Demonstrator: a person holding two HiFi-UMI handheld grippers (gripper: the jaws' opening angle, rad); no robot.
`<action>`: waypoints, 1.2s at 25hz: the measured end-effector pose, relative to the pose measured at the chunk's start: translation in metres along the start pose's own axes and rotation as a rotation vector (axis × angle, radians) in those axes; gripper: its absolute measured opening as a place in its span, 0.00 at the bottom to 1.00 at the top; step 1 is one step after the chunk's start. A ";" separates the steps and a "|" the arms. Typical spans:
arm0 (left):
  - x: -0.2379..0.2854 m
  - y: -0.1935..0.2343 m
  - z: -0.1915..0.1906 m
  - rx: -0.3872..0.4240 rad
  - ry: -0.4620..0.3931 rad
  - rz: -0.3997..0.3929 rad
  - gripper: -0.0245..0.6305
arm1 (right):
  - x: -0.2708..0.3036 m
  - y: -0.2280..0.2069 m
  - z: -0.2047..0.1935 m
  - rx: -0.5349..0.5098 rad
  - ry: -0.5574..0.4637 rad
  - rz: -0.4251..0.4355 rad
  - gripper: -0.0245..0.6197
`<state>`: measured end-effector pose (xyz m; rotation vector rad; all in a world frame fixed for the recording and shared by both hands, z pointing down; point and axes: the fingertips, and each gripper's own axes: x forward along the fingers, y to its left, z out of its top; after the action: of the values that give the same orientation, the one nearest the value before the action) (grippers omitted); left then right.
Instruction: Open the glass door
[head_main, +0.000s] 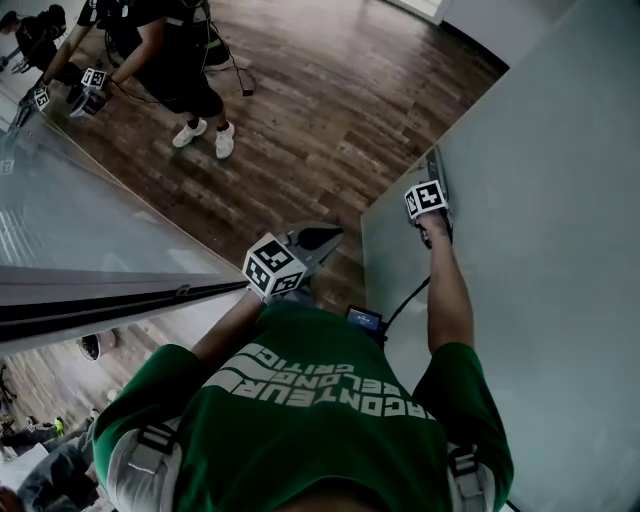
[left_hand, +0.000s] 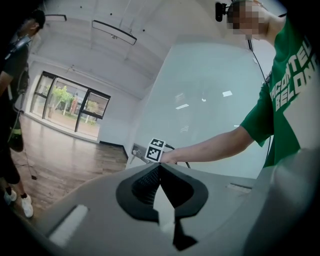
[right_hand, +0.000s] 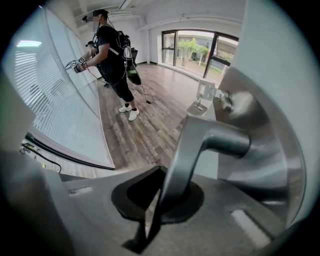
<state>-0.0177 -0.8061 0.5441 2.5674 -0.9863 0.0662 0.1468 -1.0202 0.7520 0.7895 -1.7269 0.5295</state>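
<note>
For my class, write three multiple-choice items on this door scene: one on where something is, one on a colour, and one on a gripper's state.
1. Where is the right gripper?
A. on a table
B. at the door handle
C. on a drawer knob

2. What colour is the printed shirt at the bottom of the head view?
A. red
B. white
C. green

3. How do the left gripper's jaws stand?
A. together, with nothing between them
B. wide apart
C. closed on a cup

Answers:
1 B: the right gripper view shows its jaws clamped on the handle's metal lever.
2 C: the shirt is green with white lettering.
3 A: the left gripper view shows the jaws meeting, with nothing between them.
</note>
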 end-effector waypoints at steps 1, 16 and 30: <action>0.004 0.002 0.001 0.000 0.001 -0.006 0.06 | 0.000 -0.005 -0.002 0.006 0.004 -0.002 0.03; 0.044 0.017 0.013 0.014 0.024 -0.084 0.06 | -0.004 -0.082 -0.025 0.096 0.019 -0.041 0.03; 0.074 0.010 0.017 0.015 0.054 -0.112 0.06 | -0.013 -0.147 -0.052 0.196 0.020 -0.085 0.03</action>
<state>0.0299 -0.8662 0.5456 2.6151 -0.8237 0.1124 0.2914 -1.0806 0.7482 0.9881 -1.6326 0.6529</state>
